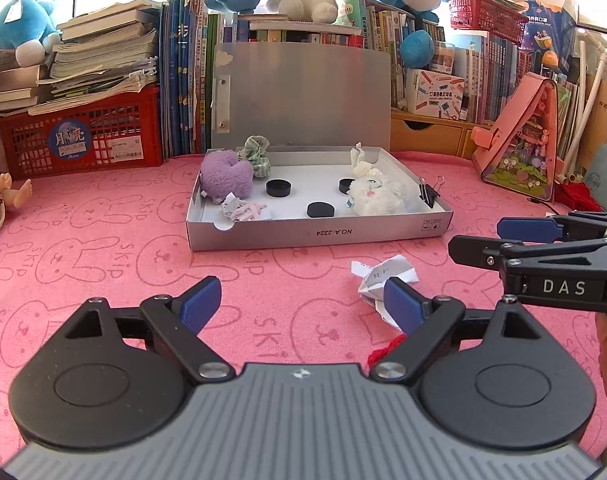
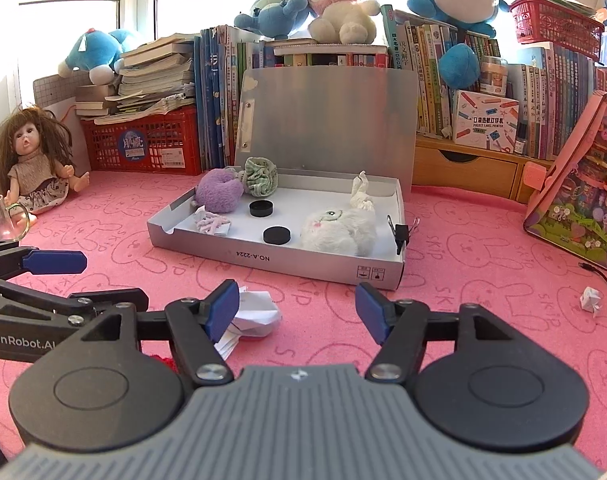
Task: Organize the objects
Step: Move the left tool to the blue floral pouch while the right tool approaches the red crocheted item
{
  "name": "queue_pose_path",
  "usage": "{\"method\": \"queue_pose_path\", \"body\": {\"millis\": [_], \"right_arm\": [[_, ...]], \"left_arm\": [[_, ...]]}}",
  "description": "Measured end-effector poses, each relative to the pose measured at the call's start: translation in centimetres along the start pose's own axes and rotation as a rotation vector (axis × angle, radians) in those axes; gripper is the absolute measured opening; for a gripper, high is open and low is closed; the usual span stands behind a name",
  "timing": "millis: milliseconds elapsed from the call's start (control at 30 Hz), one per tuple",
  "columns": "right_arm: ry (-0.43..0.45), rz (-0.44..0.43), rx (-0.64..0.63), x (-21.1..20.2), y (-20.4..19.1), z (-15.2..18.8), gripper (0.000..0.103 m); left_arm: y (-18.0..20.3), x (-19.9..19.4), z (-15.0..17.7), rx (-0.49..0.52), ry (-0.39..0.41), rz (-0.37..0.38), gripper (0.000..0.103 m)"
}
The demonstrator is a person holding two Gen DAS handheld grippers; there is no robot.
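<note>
Two grippers (image 1: 299, 304) (image 2: 297, 312) gaping, empty, over pink bunny mat (image 1: 103, 248), book-lined shelves (image 1: 483, 68) behind

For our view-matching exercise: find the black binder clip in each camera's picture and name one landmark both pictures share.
Left wrist view: the black binder clip sits right of centre, at the silver box's right wall.
Right wrist view: the binder clip sits right of centre, on the same wall, beside the white plush toy.
Shared landmark: the box's front label, NO.A-2224.

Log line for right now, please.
left gripper: open, empty | right gripper: open, empty | paper wad: on mat, before box | small wad: mat, right
</note>
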State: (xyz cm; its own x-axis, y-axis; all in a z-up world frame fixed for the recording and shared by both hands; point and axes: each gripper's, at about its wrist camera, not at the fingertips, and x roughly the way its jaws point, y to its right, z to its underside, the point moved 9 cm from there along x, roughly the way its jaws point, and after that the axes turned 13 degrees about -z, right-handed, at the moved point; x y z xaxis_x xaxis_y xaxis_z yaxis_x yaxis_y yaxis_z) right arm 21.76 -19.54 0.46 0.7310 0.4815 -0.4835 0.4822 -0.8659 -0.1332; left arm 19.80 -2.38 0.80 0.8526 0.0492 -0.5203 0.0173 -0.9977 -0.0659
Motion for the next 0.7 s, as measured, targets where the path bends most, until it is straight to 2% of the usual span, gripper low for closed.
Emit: {"method": "queue_pose_path", "body": {"millis": [333,533,700], "right_arm": [[-0.050,-0.026,0.043,-1.1,-0.5,3.6,0.084],[-0.064,-0.036,0.091,-1.3,-0.2,4.4,0.086],[-0.080,-0.041,0.124,-1.1,0.0,5.1,0.086]], "left_arm": [[0.6,-3.8,3.7,0.016,-0.013,0.060,0.092],[0.7,-5.5,5.1,0.008,-0.024,0.100,0.093],[1.5,-6.7,5.9,0.040,-0.013,0.128,0.094]]}}
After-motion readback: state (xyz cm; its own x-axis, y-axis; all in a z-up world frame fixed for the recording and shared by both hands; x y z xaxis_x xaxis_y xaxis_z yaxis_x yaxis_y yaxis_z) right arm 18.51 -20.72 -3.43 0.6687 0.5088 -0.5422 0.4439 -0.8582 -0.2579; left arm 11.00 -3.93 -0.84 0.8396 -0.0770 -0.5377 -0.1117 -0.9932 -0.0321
